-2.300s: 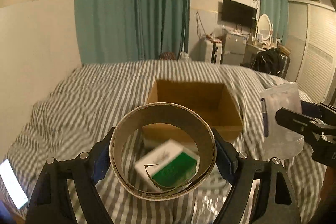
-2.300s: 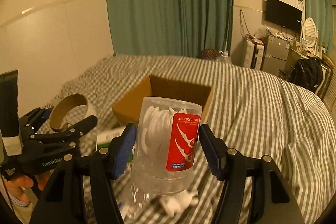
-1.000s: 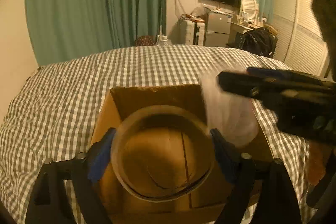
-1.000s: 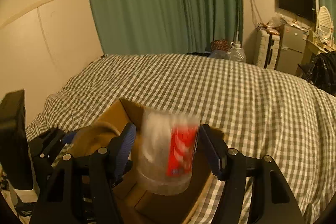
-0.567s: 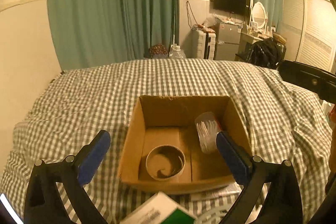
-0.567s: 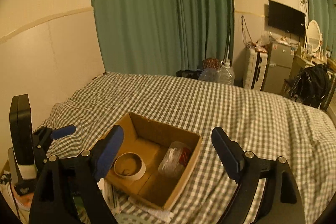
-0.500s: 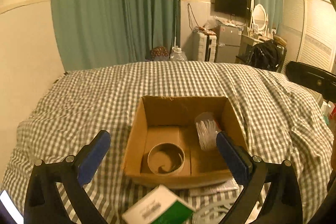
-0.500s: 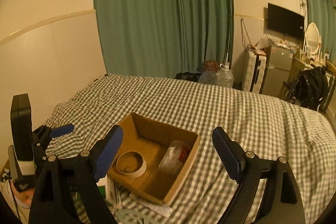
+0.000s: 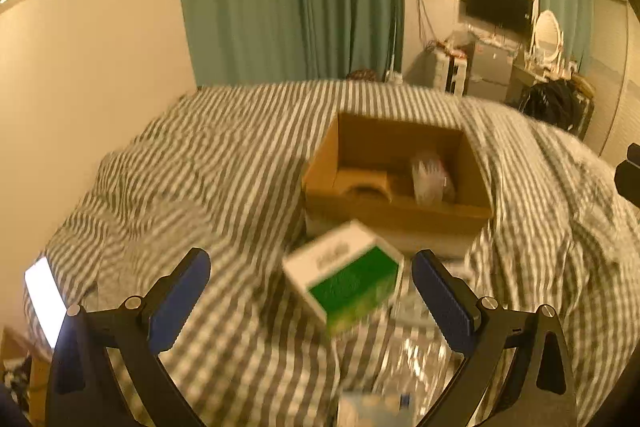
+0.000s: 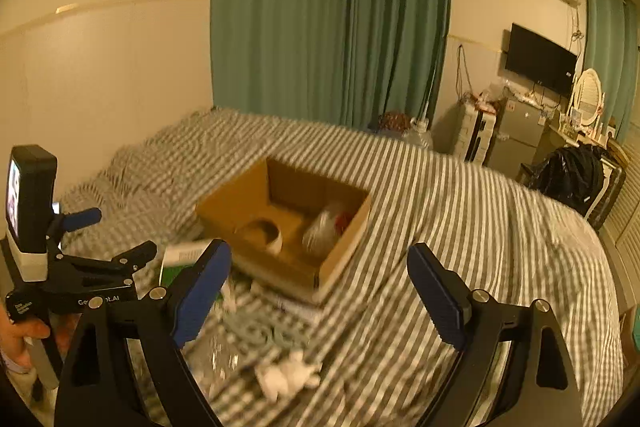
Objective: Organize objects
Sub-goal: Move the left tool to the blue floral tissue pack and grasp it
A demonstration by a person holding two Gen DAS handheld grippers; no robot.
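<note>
A brown cardboard box [image 9: 396,215] [image 10: 348,247] sits on the checked bed. Inside it lie a cardboard tape ring [image 9: 366,187] [image 10: 262,233] and a clear plastic container with a red label [image 9: 430,175] [image 10: 324,227]. A white and green carton [image 9: 346,281] rests on the bed just in front of the box, between and beyond my left gripper's fingers. My left gripper [image 9: 310,291] is open and holds nothing. Nothing sits in my right gripper [image 10: 320,293], which is open too. The left gripper [image 10: 116,255] shows at the left of the right wrist view, held by a hand.
Crinkled clear plastic [image 9: 408,367], a white crumpled wad [image 10: 286,377] and a pale green coil [image 10: 260,335] lie on the bed near me. A lit phone [image 9: 44,299] is at the bed's left edge. A wall runs along the left; furniture stands at the far right.
Both grippers let go of the tape ring and the container into the box, then pulled back and down. The carton is now closer to the left gripper.
</note>
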